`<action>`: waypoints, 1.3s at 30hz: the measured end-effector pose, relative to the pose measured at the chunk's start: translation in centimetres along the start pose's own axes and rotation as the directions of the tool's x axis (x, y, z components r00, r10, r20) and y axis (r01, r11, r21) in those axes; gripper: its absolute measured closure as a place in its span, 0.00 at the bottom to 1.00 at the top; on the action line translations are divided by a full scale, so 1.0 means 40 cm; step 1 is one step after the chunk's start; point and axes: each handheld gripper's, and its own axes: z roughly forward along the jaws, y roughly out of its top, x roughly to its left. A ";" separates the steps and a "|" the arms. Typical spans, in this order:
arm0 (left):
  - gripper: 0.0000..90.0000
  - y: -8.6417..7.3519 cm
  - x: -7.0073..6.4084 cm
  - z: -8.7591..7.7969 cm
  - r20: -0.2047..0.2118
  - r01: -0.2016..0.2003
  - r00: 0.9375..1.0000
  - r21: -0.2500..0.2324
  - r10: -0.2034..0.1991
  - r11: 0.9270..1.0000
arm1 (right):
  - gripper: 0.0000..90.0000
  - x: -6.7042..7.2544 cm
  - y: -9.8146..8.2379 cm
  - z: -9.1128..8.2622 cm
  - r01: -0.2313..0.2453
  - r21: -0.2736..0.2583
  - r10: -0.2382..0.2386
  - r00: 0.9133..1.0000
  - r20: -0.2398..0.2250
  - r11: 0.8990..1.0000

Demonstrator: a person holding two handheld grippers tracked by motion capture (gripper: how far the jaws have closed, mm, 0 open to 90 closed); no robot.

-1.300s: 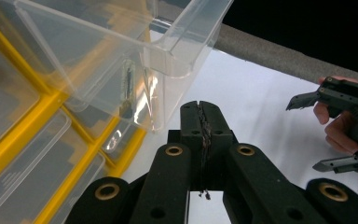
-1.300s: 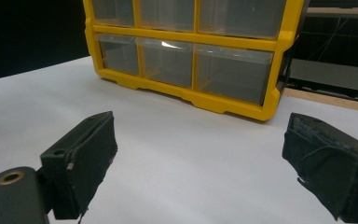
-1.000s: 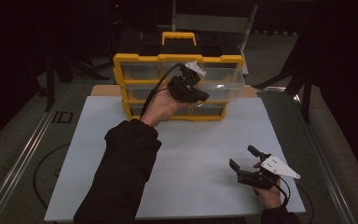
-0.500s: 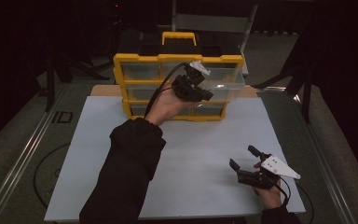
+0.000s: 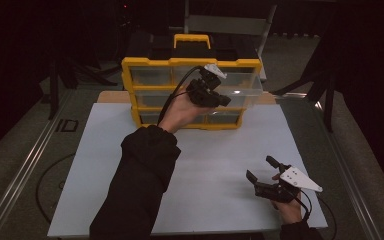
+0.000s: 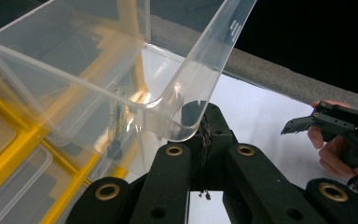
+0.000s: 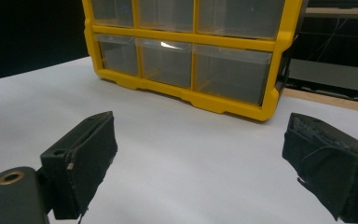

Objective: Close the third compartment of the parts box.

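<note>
A yellow drawer organizer (image 5: 150,62) stands at the back of the white table. Its clear top-right drawer (image 5: 242,82) sticks out toward me. My left gripper (image 5: 216,96) is shut on that drawer's front wall. In the left gripper view the black jaws (image 6: 204,126) pinch the rounded lower edge of the clear drawer (image 6: 74,70). My right gripper (image 5: 261,171) rests open near the table's front right, with nothing between its pads. In the right gripper view it (image 7: 196,158) faces the organizer (image 7: 191,43) across bare table.
A white table top (image 5: 210,150) lies between the organizer and me. A small slim item (image 6: 116,123) shows through the clear plastic below the held drawer. A dark chair frame (image 5: 330,85) stands beyond the table's right side. Grey floor and a rail run along the left.
My left gripper has edged slightly to the right, still closed on the drawer. The right gripper has stayed where it was.
</note>
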 end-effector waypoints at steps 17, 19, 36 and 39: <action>1.00 0.005 0.013 0.012 -0.007 0.021 1.000 -0.008 -0.021 1.000 | 0.11 0.000 0.000 0.000 0.001 0.000 -0.001 1.000 0.000 1.000; 1.00 0.006 0.015 0.013 -0.011 0.024 1.000 -0.011 -0.025 1.000 | 0.11 0.000 0.000 0.000 0.001 0.000 -0.001 1.000 0.001 1.000; 1.00 0.014 0.022 0.029 -0.041 0.035 0.998 -0.022 -0.036 0.999 | 0.11 -0.001 0.000 -0.001 -0.003 0.000 0.003 1.000 -0.001 1.000; 1.00 0.015 0.026 0.032 -0.047 0.042 0.998 -0.022 -0.043 0.999 | 0.11 -0.001 0.000 -0.001 -0.002 -0.001 0.002 1.000 -0.001 1.000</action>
